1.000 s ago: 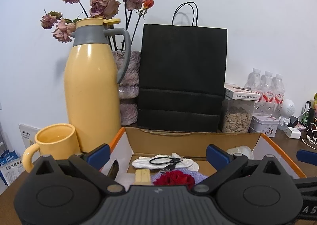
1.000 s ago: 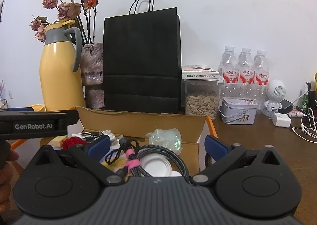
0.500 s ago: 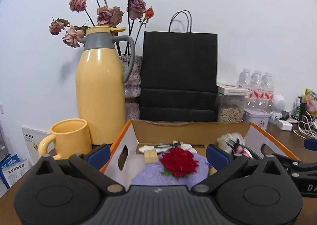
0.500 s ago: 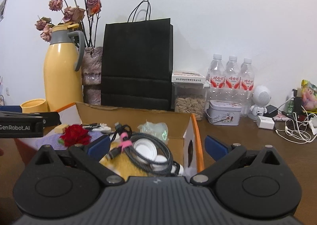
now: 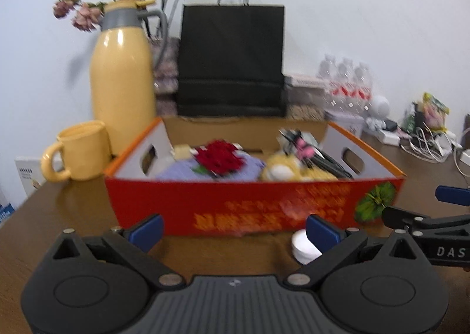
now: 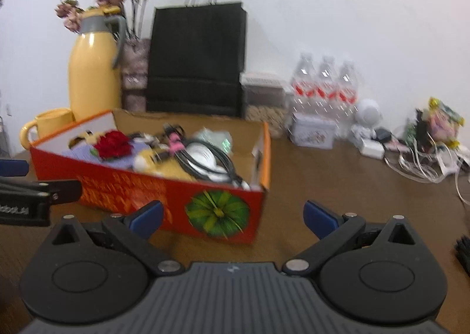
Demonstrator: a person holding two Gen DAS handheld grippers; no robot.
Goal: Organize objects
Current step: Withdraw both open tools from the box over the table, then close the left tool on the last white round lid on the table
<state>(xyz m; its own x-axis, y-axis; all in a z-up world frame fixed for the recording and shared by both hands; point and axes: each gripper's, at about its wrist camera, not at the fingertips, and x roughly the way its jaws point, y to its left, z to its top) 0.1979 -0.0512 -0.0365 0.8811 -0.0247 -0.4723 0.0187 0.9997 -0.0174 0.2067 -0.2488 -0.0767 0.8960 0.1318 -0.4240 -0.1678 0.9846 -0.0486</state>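
A: A brown table (image 5: 88, 225) runs up to a white wall, with a yellow flask (image 5: 122, 84), a mug (image 5: 77, 154), a black bag (image 5: 232, 60) and 3 bottles (image 6: 323, 84) at the back. Any writing?

B: "DAS" shows on the right gripper (image 5: 440, 234) seen from the left camera. The yellow print on the red box (image 5: 252, 204) is too blurred to read.

A: Where is the box?

B: On the table, just in front of both grippers. Inside it lie a red flower (image 5: 218, 157) on purple cloth (image 6: 117, 157), a cable (image 6: 211, 160) with a pink tie, and something yellow. A white disc (image 5: 304, 247) sits on the table outside it, beside the left gripper (image 5: 235, 229).

A: And the jaws?

B: Both pairs stand wide apart and hold nothing.

A: What differs from 0.5 s ago?

B: Both grippers have pulled back; then only the box's inside showed, now its whole red front and green leaf mark (image 6: 218, 210) are in view.
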